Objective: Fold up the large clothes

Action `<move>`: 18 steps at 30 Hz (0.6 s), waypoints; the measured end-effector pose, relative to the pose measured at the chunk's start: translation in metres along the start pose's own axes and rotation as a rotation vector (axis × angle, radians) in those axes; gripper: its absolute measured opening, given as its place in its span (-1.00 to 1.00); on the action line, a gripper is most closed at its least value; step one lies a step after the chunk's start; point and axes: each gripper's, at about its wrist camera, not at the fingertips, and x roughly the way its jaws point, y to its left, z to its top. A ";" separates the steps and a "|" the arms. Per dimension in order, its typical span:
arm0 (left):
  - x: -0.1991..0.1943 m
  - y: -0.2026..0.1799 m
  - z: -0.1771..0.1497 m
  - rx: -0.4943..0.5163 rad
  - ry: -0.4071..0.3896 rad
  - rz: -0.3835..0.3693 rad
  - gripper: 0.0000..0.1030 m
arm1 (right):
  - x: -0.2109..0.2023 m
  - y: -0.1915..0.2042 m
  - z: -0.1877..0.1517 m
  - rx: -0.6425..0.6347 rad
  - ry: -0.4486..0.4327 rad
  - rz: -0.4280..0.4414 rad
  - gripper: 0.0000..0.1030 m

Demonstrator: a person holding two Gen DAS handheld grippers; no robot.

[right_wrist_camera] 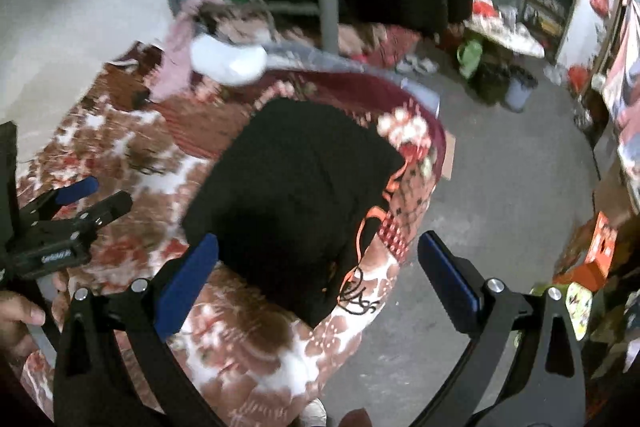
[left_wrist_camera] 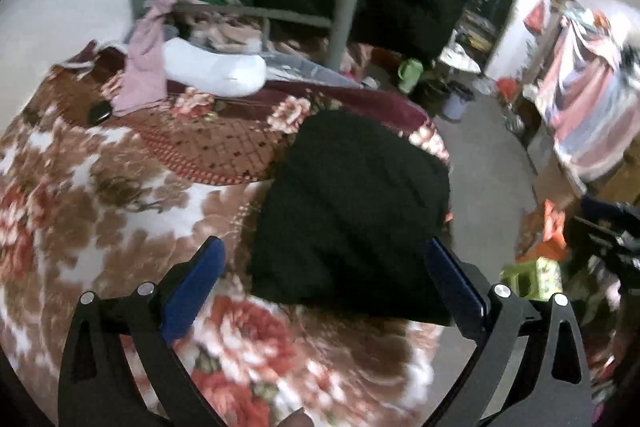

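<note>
A black garment (left_wrist_camera: 352, 211) lies folded into a thick rectangle on the floral blanket (left_wrist_camera: 100, 187), near the bed's right edge. In the right wrist view the garment (right_wrist_camera: 288, 187) shows orange trim and a black drawstring (right_wrist_camera: 358, 301) at its near corner. My left gripper (left_wrist_camera: 326, 267) hovers open over the near end of the fold, blue pads on either side, holding nothing. My right gripper (right_wrist_camera: 320, 259) is open too, straddling the garment's near corner above the bed edge. The left gripper (right_wrist_camera: 106, 195) also appears at the left of that view, held by a hand (right_wrist_camera: 20, 315).
A white roll (left_wrist_camera: 216, 71), a pink cloth (left_wrist_camera: 144, 75) and a small dark object (left_wrist_camera: 100, 113) lie at the bed's far end by a grey bunk post (left_wrist_camera: 344, 7). Grey floor (right_wrist_camera: 500, 187) lies right of the bed, with a green jug (left_wrist_camera: 410, 73), buckets and orange boxes (right_wrist_camera: 600, 247).
</note>
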 end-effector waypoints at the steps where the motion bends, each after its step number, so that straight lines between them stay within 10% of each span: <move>1: -0.010 -0.001 0.003 -0.020 0.009 -0.014 0.90 | -0.020 0.004 0.002 -0.003 -0.014 0.004 0.91; 18: -0.103 -0.069 0.010 0.049 0.025 0.050 0.89 | -0.106 -0.001 0.025 -0.077 -0.021 0.113 0.91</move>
